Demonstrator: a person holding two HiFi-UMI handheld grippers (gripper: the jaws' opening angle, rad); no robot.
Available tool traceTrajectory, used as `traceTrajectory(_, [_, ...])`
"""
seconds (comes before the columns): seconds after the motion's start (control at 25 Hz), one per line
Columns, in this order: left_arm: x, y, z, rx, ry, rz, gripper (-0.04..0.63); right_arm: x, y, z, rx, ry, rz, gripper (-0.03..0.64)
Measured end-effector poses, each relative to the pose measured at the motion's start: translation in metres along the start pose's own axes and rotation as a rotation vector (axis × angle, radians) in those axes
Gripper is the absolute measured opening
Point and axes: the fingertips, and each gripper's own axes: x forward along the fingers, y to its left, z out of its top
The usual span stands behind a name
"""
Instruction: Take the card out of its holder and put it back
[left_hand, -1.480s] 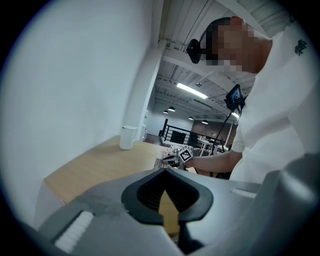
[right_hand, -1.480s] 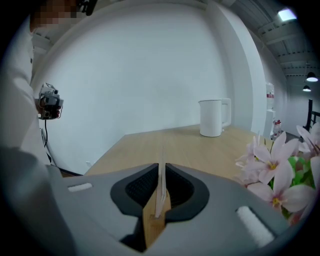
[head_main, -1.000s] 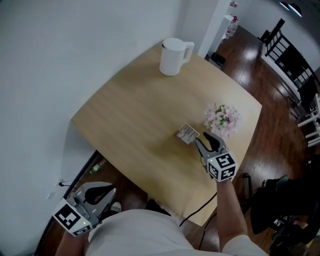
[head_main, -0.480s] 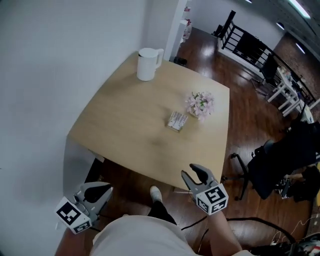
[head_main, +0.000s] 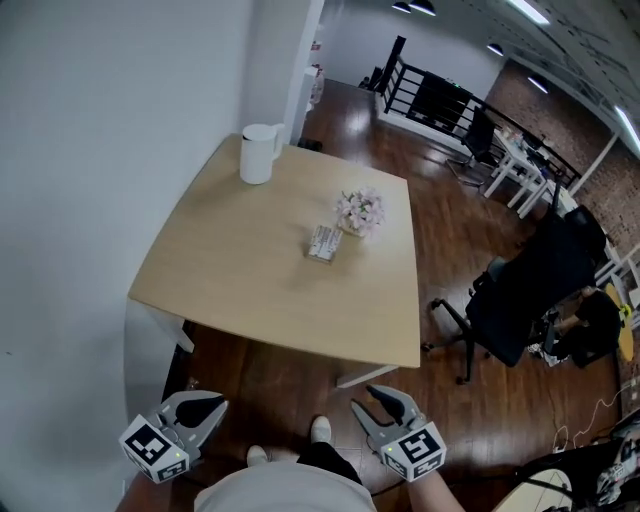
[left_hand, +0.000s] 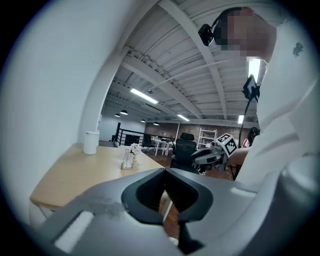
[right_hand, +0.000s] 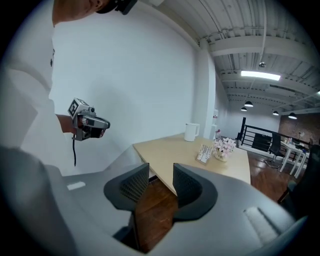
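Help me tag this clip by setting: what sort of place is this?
Probably an open-plan office or loft workspace: a black office chair stands beside the wooden table, white desks sit further back, and there is an exposed brick wall.

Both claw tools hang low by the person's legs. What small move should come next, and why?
Probably step up and carry the right gripper toward the card holder: its jaws stand apart and empty, well short of the table, and the card sits in its holder beside the flowers.
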Motion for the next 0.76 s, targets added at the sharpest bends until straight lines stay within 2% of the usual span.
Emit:
traceTrajectory(0.16, [0.011, -0.019, 0.008, 0.047, -0.014, -0.042, 0.006, -0.025, 0.014, 0.006, -0.017, -0.025, -0.016, 0.155])
traceTrajectory(0.36, [0.03, -0.056, 0.011, 0.064, -0.024, -0.093, 0.005, -0.059, 0.014, -0.006, -0.005, -0.04, -0.029, 0.152])
traceTrajectory(0.52, [0.045, -0.091, 0.016, 0.073, -0.013, -0.102, 0.005, -0.091, 0.007, -0.019, 0.008, -0.041, -0.035, 0.152])
traceTrajectory(0.76, [0.08, -0.133, 0.025, 0.126, -0.04, -0.11, 0.006, -0.134, -0.018, -0.034, -0.005, -0.08, -0.044, 0.147])
